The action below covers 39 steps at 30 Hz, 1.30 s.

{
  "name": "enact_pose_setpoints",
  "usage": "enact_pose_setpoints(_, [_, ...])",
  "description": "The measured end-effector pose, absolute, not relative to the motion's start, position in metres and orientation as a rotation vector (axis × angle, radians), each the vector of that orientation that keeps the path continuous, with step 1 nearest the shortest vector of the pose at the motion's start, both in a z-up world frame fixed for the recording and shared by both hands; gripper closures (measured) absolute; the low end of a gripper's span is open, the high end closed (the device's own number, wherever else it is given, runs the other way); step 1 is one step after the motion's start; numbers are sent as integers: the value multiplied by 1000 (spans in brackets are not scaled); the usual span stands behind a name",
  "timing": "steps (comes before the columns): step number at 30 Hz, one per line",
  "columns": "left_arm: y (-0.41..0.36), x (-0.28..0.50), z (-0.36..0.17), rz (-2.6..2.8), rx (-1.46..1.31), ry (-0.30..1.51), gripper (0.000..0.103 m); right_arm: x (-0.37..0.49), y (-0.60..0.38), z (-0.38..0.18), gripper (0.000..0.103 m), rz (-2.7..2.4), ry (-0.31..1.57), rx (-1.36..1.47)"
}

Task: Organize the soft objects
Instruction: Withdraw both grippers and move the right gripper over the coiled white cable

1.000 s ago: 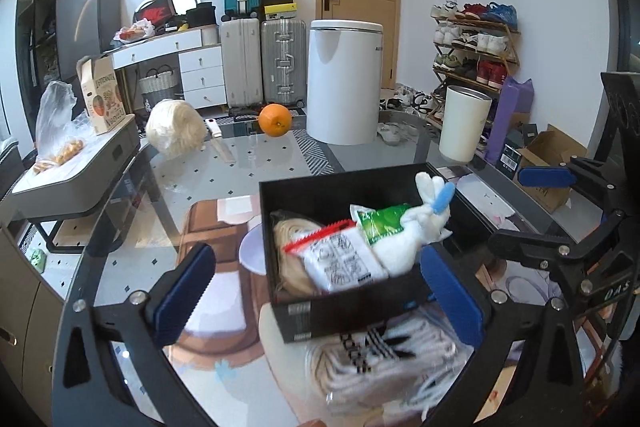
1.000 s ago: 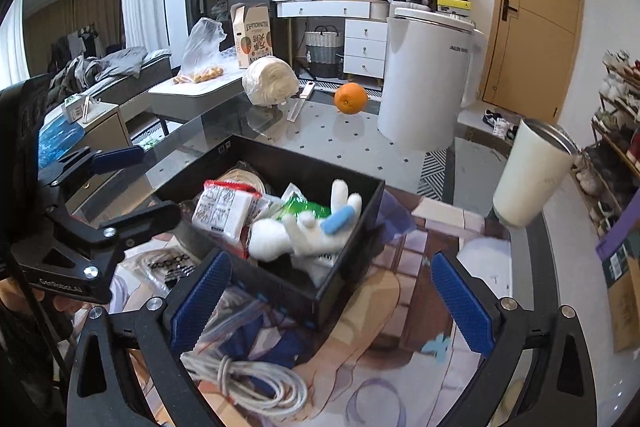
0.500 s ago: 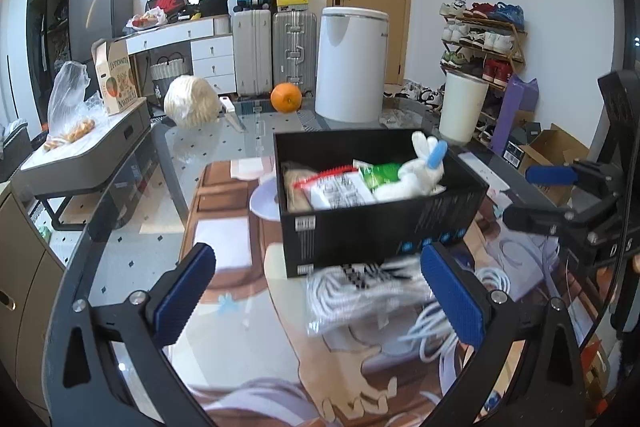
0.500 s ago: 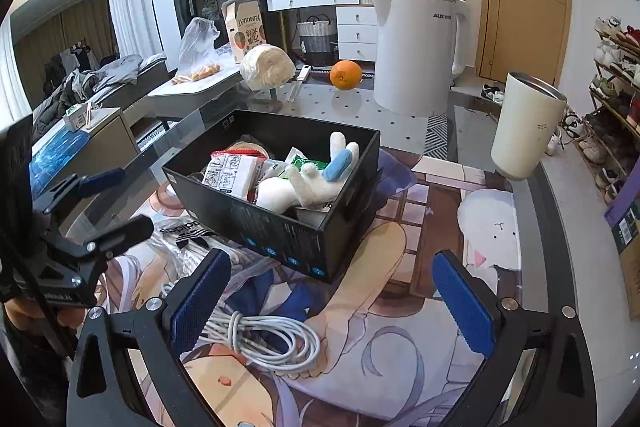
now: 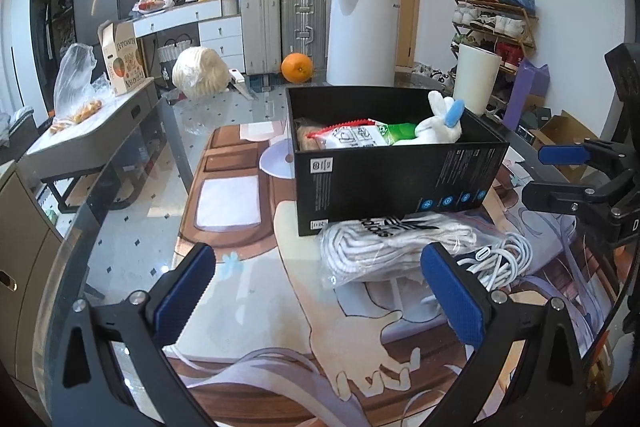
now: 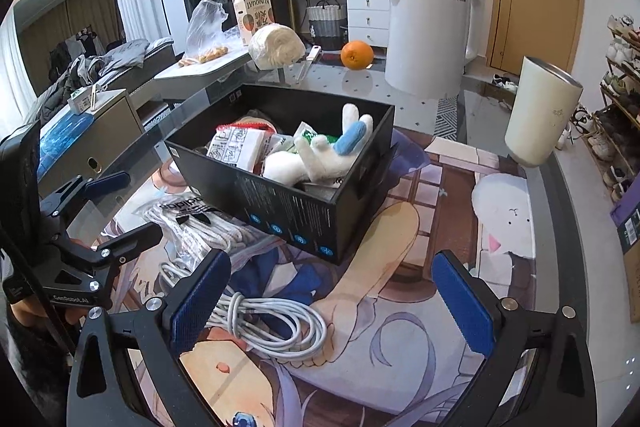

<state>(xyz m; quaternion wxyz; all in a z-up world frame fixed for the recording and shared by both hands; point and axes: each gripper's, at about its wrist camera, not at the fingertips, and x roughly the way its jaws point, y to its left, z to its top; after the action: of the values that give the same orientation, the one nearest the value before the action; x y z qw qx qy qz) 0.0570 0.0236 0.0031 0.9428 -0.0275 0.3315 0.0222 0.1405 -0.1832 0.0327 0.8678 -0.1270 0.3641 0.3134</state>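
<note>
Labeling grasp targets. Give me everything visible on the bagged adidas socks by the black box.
The bagged socks are a soft bundle of white ribbed fabric in a clear, crinkled plastic bag with a black adidas logo on top. The bag lies flat on the printed mat, its far edge tucked against or under the black box. A coiled white cable lies beside it. Neither gripper touches it.

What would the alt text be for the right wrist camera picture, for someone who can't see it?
An open black box on a cartoon-printed table mat holds a white plush rabbit and snack packets. The open right gripper hovers empty, a coiled white cable between its blue pads. A bagged white garment lies beside the box.
</note>
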Motion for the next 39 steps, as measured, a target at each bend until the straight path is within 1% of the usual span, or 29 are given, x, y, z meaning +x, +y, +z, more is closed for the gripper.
enact_pose_setpoints(11, [17, 53, 2, 5, -31, 664, 0, 137, -177, 25, 1, 680, 794, -319])
enact_pose_setpoints(28, [25, 50, 2, -24, -77, 645, 0, 121, -157, 13, 1, 771, 831, -411])
enact_pose_setpoints(39, [23, 49, 1, -31, -74, 646, 0, 117, -148, -4, 1, 812, 874, -451])
